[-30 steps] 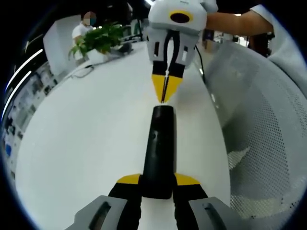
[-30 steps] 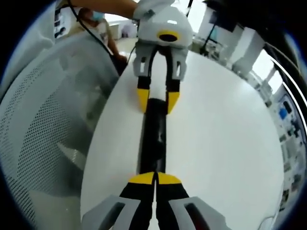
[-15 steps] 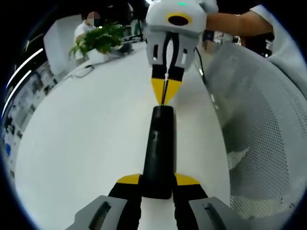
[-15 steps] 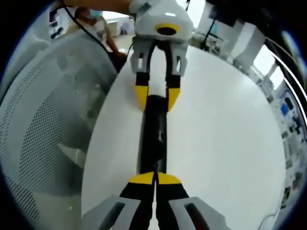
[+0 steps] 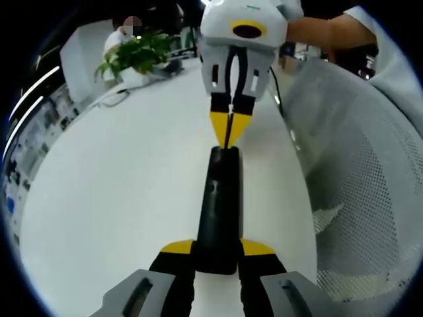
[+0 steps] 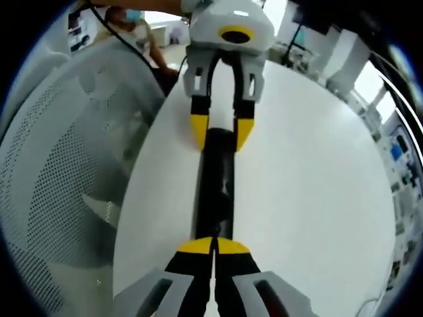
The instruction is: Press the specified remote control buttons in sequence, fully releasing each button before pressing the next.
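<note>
A long black remote (image 5: 218,198) lies lengthwise on the white table (image 5: 119,191). My left gripper (image 5: 217,249) is shut on its near end, one yellow tip on each side. My right gripper (image 5: 227,135) reaches in from the far side, shut, with its joined yellow tips touching the remote's far end. In the right gripper view, the shut right gripper (image 6: 213,246) rests on the near end of the remote (image 6: 215,178), and the left gripper (image 6: 221,132) clamps the far end. No buttons can be made out.
A white mesh chair (image 5: 357,172) stands close against the table edge, also in the right gripper view (image 6: 59,152). A potted plant (image 5: 135,56) and a cable sit at the table's far side. A person's arm (image 5: 330,30) holds the right gripper.
The right gripper's shut tips have come down the small gap onto the remote's end. The left gripper and the remote have stayed put.
</note>
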